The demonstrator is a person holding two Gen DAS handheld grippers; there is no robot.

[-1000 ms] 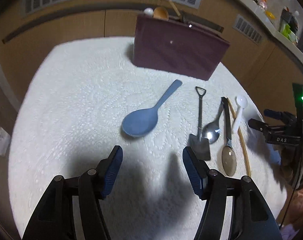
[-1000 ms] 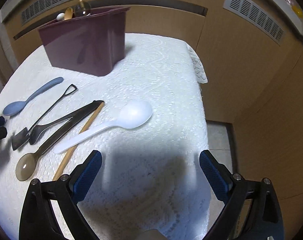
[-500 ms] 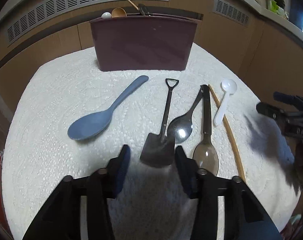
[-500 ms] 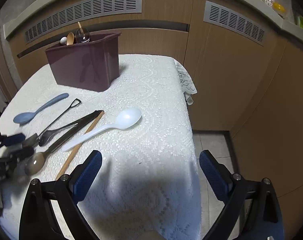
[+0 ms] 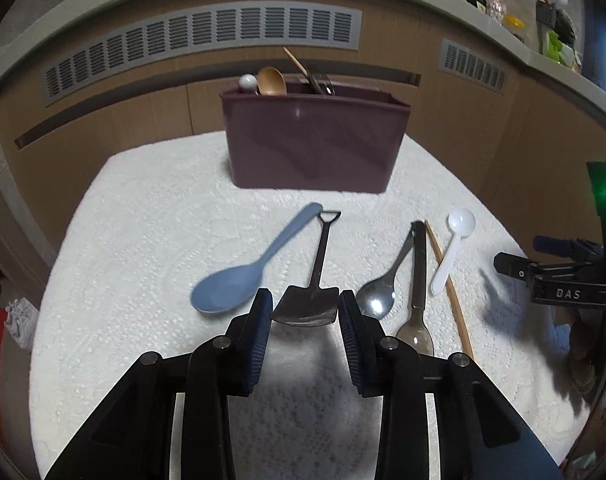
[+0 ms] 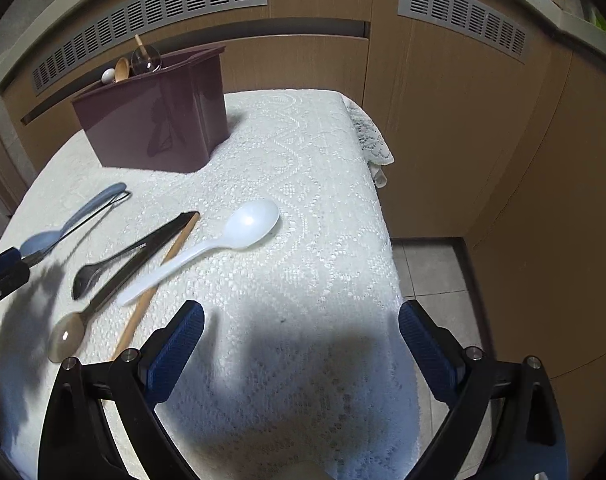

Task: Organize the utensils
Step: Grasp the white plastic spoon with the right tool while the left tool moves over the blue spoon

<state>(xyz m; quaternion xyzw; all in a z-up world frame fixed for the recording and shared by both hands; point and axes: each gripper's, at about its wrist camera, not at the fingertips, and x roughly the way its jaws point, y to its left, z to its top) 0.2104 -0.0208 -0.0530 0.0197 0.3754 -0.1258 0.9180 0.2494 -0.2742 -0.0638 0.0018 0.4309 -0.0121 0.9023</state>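
A white lace cloth (image 6: pixel 303 184) covers the tabletop, which stands before wood-panelled cabinets with grey vent grilles (image 5: pixel 203 36).

Left gripper (image 5: pixel 305 312): its fingers are narrow and closing around the blade of the shovel spoon (image 5: pixel 317 280). The blade sits between the pads; whether the pads press on it cannot be told. The shovel's handle points toward the bin (image 5: pixel 315 140).

Just left of the shovel lies the blue spoon (image 5: pixel 239 280), its handle tip beside the shovel's loop. To the right lie the metal spoon (image 5: pixel 383 288), the clear brown spoon (image 5: pixel 419 280), a wooden chopstick (image 5: pixel 449 284) and the white spoon (image 5: pixel 451 252), close together.

Right gripper (image 6: pixel 301 332): its fingers stand wide and empty above the cloth, near the tabletop's edge, with the white spoon just ahead.

The maroon bin stands at the far side and holds several utensils upright.
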